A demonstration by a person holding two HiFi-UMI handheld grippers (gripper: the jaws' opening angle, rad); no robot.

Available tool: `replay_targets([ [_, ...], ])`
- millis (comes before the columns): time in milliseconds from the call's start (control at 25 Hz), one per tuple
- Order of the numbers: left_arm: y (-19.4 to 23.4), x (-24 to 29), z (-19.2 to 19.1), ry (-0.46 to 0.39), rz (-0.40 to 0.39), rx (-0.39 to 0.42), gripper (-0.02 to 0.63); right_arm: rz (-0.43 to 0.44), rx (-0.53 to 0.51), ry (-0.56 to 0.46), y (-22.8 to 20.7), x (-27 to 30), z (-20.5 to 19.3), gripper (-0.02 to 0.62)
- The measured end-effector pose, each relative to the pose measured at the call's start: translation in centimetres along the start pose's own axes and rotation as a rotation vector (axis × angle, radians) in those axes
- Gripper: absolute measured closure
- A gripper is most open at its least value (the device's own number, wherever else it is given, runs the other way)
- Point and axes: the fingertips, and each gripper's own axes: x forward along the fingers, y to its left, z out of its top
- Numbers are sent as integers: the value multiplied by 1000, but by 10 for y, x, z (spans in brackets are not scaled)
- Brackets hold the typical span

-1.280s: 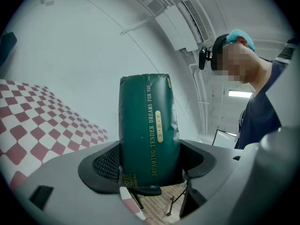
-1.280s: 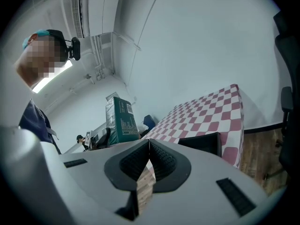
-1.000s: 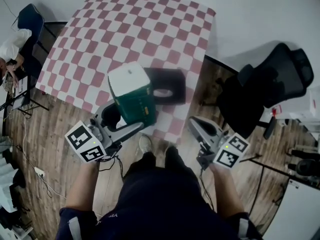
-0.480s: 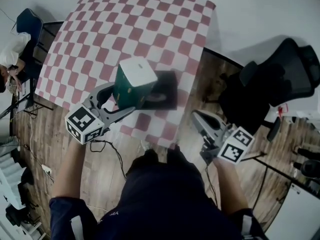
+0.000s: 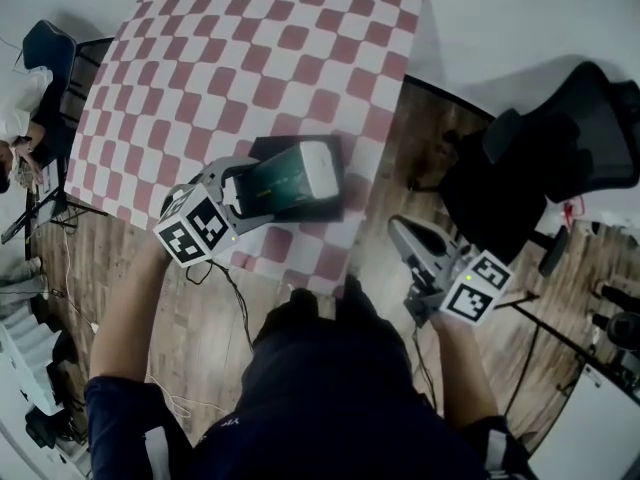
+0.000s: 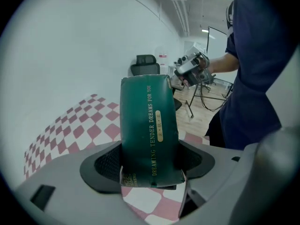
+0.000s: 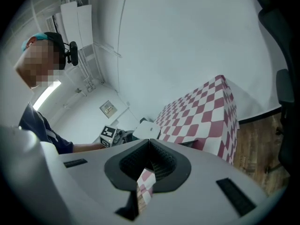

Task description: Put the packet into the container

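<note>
Head view: a dark green packet [image 5: 285, 180] with a white end panel lies tipped on its side, the white end toward 2 o'clock. It sits over a black container [image 5: 272, 146] near the 6 o'clock edge of the desk [image 5: 250, 48], which has a red-and-white checked cloth. Whether the packet rests inside the container cannot be told. The left gripper [image 5: 250, 194] reaches in from 8 o'clock and has the packet's lower part between its fingers. The right gripper [image 5: 402, 232] hangs at 4 o'clock over the wooden floor [image 5: 420, 158], well apart from the desk, near a black chair [image 5: 570, 128].

Left gripper view: the packet [image 6: 149, 128] is a plump, smooth pouch with gold lettering running up its length and a folded seam at the bottom. It stands up from between the fingers [image 6: 107, 164], one pad on each side, clenched on its lower part.

Right gripper view: the right gripper [image 7: 149, 145] has its ribbed fingers [image 7: 161, 161] pressed together with nothing between them. At 11 o'clock beyond them, the packet's white end [image 7: 147, 129] shows beside the desk [image 7: 201, 109].
</note>
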Motion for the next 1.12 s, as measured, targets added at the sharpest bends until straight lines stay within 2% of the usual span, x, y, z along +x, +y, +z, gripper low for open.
replay_targets([
  [240, -6, 32, -20, 191, -56, 126, 224, 1, 31, 0, -13, -3, -2, 578],
  [480, -12, 57, -38, 320, -110, 210, 224, 1, 58, -5, -22, -5, -6, 578],
  [640, -14, 69, -47, 377, -138, 220, 224, -4, 78, -5, -28, -8, -12, 578],
  [800, -12, 81, -55, 433, -133, 250, 223, -7, 94, -2, -35, -10, -16, 578],
  [1120, -17, 90, -57, 451, -138, 269, 222, -5, 115, 3, -38, -10, -19, 578],
])
